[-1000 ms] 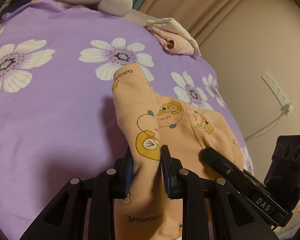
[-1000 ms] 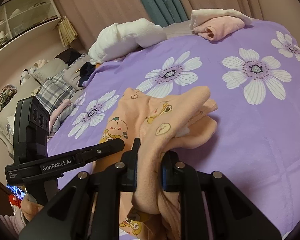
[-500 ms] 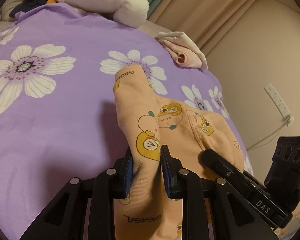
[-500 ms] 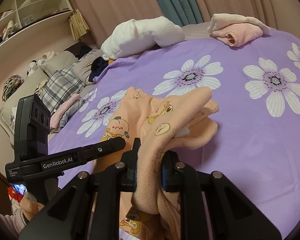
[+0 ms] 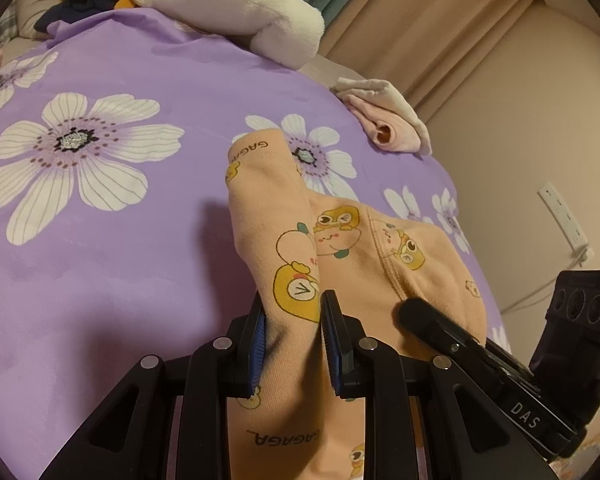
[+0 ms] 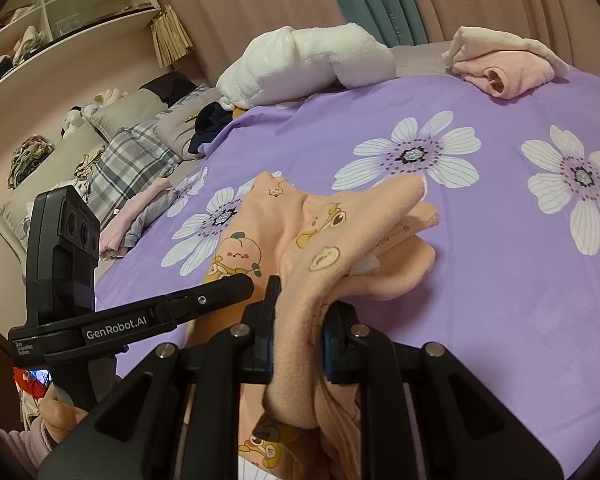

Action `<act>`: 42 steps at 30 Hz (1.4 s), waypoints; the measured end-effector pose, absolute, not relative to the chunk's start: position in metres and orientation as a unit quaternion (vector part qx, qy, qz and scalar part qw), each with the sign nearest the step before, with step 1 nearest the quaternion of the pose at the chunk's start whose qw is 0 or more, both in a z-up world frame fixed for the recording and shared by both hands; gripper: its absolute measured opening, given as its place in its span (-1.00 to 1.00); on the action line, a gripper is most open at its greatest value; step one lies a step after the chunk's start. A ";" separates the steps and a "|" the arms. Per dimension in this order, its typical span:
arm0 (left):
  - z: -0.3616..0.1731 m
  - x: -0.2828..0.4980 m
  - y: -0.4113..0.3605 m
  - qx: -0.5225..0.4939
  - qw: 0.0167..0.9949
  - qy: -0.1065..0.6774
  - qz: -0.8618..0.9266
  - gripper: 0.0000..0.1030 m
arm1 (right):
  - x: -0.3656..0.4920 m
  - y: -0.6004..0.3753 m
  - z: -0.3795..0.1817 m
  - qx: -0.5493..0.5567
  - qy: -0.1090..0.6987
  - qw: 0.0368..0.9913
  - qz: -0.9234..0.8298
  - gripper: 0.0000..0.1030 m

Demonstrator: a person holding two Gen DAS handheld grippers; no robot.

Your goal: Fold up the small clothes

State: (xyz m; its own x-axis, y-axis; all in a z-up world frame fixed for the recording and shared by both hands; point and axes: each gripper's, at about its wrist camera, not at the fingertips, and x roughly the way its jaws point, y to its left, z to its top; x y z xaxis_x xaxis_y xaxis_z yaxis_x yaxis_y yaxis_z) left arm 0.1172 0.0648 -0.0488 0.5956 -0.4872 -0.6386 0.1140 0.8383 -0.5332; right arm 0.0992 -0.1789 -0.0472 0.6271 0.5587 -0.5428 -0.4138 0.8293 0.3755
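Purple flowered bedspread (image 5: 100, 272) under a bunched peach cartoon-print garment (image 5: 340, 248), both grippers' jaws clamped on its fabric.

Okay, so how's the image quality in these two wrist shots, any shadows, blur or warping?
Left wrist view: sharp, dim warm light, a dark shadow on the purple flowered bedspread left of the peach cartoon-print garment; strong fisheye bending with black corners. Right wrist view: also sharp, same warping, the white shelf unit curves; only soft shadow under the garment.
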 end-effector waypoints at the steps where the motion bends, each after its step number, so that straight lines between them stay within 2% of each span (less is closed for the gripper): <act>1: -0.049 0.118 0.066 -0.225 0.865 0.415 -0.173 -0.54 | 0.101 -0.177 -0.047 0.107 0.336 0.895 0.272 -0.66; 20: -0.060 0.155 0.079 -0.212 0.866 0.423 -0.161 -0.54 | 0.137 -0.152 -0.052 0.100 0.338 0.894 0.278 -0.66; 30: -0.073 0.163 0.080 -0.210 0.860 0.437 -0.156 -0.54 | 0.156 -0.157 -0.069 0.124 0.365 0.884 0.266 -0.65; 42: -0.082 0.164 0.087 -0.211 0.855 0.456 -0.128 -0.54 | 0.168 -0.177 -0.091 0.170 0.404 0.868 0.234 -0.54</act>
